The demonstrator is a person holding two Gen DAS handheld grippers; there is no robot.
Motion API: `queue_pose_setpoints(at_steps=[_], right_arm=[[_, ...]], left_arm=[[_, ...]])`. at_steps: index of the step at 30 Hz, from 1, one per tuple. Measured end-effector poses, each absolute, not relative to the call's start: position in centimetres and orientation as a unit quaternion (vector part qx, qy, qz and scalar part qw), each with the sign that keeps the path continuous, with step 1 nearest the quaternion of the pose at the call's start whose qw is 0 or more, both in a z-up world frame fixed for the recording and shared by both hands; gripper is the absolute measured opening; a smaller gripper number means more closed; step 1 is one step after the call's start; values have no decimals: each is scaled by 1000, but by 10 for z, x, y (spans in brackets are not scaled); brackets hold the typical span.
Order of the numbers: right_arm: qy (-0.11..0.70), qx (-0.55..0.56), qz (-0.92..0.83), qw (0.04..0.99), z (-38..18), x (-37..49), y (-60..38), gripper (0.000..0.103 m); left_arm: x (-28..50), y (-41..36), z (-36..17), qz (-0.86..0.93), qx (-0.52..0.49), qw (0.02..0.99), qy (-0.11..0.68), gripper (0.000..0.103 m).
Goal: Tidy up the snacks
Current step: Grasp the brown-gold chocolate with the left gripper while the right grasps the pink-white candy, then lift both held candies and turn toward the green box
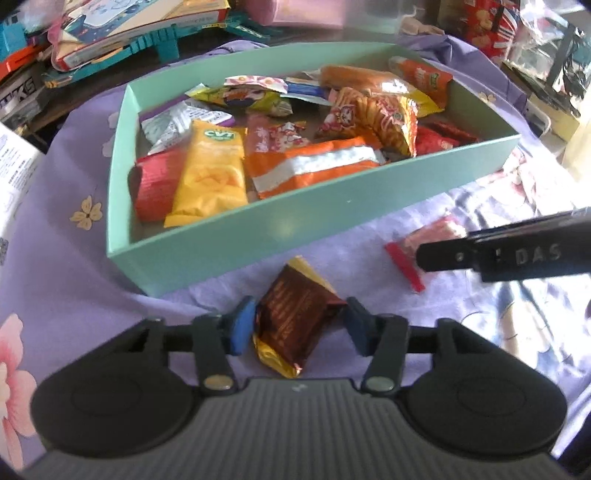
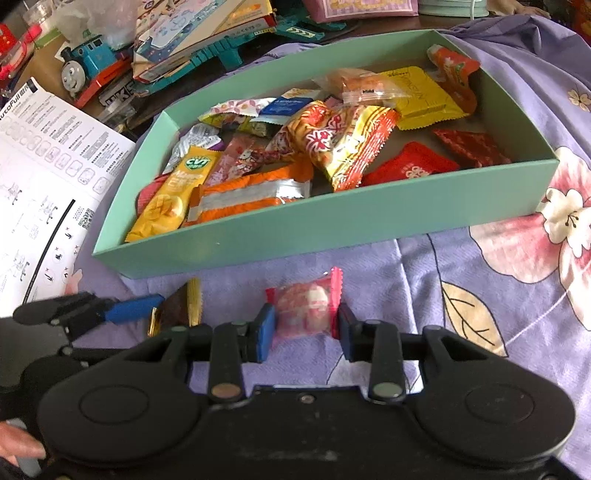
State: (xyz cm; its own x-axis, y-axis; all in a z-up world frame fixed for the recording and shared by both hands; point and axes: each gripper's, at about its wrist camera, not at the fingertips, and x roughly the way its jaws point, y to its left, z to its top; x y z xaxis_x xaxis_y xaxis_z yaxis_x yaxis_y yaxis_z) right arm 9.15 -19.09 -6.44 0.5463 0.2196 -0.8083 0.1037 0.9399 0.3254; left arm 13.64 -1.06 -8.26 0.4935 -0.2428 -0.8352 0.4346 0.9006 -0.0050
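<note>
A brown-and-gold snack packet (image 1: 295, 321) lies on the purple cloth just in front of the teal box (image 1: 258, 229), and my left gripper (image 1: 299, 325) is shut on it, both blue pads against its sides. My right gripper (image 2: 304, 328) is shut on a small pink-and-white candy packet (image 2: 304, 314), also on the cloth before the teal box (image 2: 295, 225). The box holds several mixed snack packets, among them a yellow CVT bar (image 1: 210, 173). Each view shows the other gripper: the right one's black finger (image 1: 480, 254) over the pink packet (image 1: 402, 254), the left one's blue pad (image 2: 129, 310) at the brown packet (image 2: 177, 310).
A purple floral cloth (image 2: 480, 295) covers the surface. A printed instruction sheet (image 2: 44, 166) lies left of the box. Behind it are a toy train (image 2: 85, 70), stacked boxes and books (image 1: 129, 33) and more packaging (image 1: 487, 22). A hand (image 2: 18, 446) shows at the bottom left.
</note>
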Motion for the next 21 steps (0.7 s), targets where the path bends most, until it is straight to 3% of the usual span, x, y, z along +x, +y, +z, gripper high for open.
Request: queue_pose_setpoints(at_steps=[21], right_arm=[[431,206,32,878,-38,48,-220,14]], left_arm=[[108,-14,-57,-184,42,860,474,45]])
